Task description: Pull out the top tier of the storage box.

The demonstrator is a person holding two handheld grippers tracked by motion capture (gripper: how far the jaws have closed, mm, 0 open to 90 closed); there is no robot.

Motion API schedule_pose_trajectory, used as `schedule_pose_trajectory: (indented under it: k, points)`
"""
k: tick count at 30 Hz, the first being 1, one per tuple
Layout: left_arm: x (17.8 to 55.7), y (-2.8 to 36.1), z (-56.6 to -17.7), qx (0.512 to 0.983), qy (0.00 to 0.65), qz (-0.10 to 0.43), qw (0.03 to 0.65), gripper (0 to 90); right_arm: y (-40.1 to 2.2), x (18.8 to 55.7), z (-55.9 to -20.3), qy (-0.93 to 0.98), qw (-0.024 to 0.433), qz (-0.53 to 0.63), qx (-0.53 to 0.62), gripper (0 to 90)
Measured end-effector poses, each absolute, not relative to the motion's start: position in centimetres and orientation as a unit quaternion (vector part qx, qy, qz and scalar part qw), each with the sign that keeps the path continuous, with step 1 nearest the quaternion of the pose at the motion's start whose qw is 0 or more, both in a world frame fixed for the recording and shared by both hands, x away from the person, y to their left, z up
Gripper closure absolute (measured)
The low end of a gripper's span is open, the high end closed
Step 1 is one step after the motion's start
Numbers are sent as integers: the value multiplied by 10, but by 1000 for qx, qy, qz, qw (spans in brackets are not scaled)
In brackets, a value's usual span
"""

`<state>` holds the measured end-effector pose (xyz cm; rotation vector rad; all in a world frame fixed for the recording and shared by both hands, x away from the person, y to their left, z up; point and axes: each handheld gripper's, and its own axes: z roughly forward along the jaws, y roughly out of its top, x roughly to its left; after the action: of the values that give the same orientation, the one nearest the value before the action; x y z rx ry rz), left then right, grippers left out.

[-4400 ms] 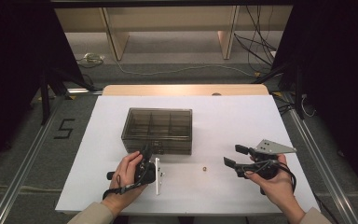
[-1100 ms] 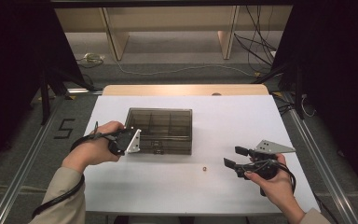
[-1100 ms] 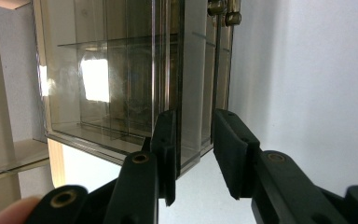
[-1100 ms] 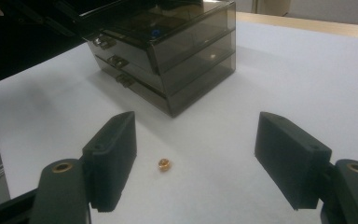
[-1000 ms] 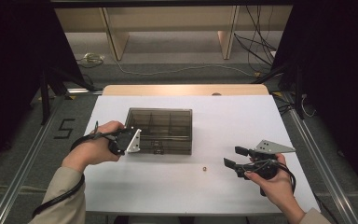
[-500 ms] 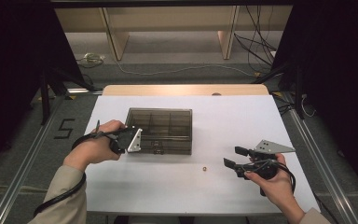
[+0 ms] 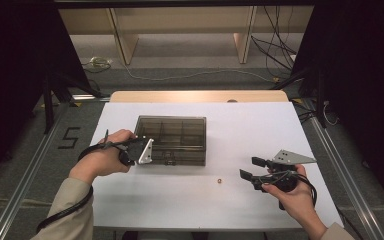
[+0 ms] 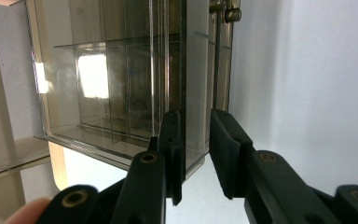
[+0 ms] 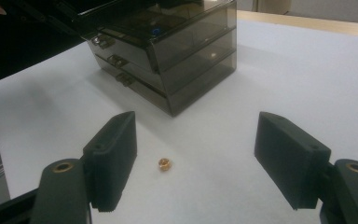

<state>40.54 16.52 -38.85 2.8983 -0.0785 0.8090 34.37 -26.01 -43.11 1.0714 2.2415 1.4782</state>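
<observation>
A smoky, see-through plastic organiser box (image 7: 172, 138) with inner dividers sits on the white table (image 7: 240, 125), a little left of the middle. The left gripper (image 7: 141, 151) meets it at its near left corner; in the left gripper view the two black jaws straddle the thin edge of the box's front wall (image 8: 193, 93), one jaw inside the wall and one outside. The jaws have just been closing on that edge, but a sliver of space still shows beside the outer jaw, so whether the pads truly press cannot be told. The right gripper (image 7: 252, 169) rests over the near right part of the table, well apart from the box, jaws spread wide and holding nothing. A small brass-coloured nut (image 9: 164, 164) lies on the table between those jaws and just ahead of them, untouched. On the grey floor mat left of the table a dark numeral 5 (image 7: 69, 137) can be read.
</observation>
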Motion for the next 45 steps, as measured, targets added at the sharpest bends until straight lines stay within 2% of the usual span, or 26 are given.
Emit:
schedule_pose_trajectory:
  k: [10,16,22,28,45]
  points:
    - [408,164,-387,961,-27,267,61,802,-260,344,-431,769,124,507,369,307]
    - [407,162,-389,962,-26,266,55,758,-261,344,-431,769,124,507,370,307]
    - [408,163,-389,962,-24,265,57,768,-260,344,-431,768,124,508,369,307]
    - [410,162,-389,963,-23,264,56,818,-260,344,-431,770,126,507,368,307]
    - [413,163,-386,967,-31,249,53,842,-262,344,-431,768,128,508,369,309]
